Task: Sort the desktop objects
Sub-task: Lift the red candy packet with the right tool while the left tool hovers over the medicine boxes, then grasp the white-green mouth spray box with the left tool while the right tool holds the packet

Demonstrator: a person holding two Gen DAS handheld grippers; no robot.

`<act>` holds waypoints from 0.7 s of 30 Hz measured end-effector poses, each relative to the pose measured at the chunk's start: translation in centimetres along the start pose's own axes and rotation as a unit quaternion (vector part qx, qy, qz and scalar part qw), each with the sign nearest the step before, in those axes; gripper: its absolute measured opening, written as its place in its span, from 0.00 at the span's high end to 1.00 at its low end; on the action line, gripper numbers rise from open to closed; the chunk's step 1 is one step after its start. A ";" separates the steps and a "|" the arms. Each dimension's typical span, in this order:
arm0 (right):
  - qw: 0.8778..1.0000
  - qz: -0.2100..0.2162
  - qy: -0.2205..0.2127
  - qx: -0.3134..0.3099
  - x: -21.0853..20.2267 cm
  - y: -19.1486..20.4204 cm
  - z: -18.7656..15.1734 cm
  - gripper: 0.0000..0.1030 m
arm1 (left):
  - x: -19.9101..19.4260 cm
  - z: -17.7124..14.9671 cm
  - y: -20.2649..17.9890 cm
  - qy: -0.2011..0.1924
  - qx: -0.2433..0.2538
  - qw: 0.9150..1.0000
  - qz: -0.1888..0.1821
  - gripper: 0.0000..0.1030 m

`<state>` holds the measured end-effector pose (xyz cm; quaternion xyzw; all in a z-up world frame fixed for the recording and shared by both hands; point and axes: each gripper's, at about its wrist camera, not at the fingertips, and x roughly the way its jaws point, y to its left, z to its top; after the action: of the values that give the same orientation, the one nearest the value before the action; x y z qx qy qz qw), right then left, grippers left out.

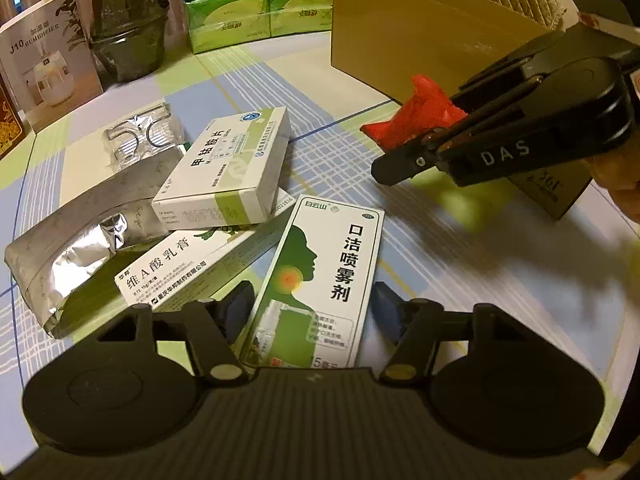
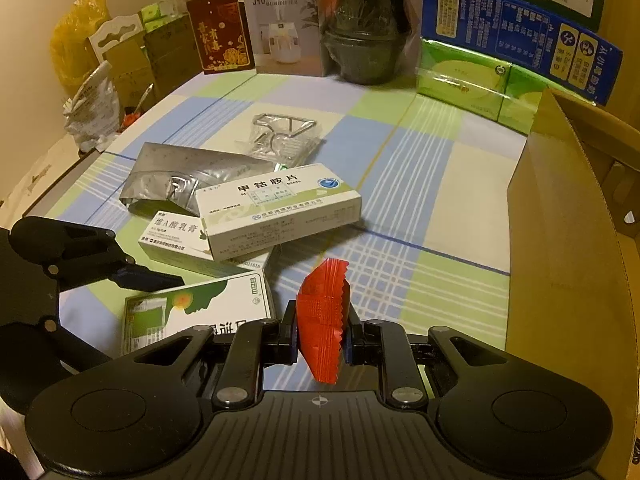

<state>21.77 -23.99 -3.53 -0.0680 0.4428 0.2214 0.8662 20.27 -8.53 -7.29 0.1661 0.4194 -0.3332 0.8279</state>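
The right gripper (image 2: pixel 322 338) pinches a red sachet (image 2: pixel 323 316) above the table (image 2: pixel 400 184), near the cardboard box (image 2: pixel 568 248) at its right edge; the left gripper (image 1: pixel 316 306), jaws wide apart, straddles the spray box (image 1: pixel 320 280) near the table's front edge

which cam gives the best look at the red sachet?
Right wrist. The red sachet sits near frame centre, pinched edge-on between the right gripper's fingers, crimped edges sharp. Left wrist shows it only from the side, smaller, blurred and partly hidden by that gripper, before the cardboard box.
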 end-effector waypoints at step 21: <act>1.000 -0.018 -0.025 -0.004 -2.2 -0.4 0.6 0.84 | 0.6 1.2 -2.5 0.007 -0.001 1.000 0.011 0.51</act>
<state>21.26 -24.83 -1.42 -0.0738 0.4183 0.2096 0.8807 19.50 -11.19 -7.07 0.1724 0.4233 -0.3223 0.8290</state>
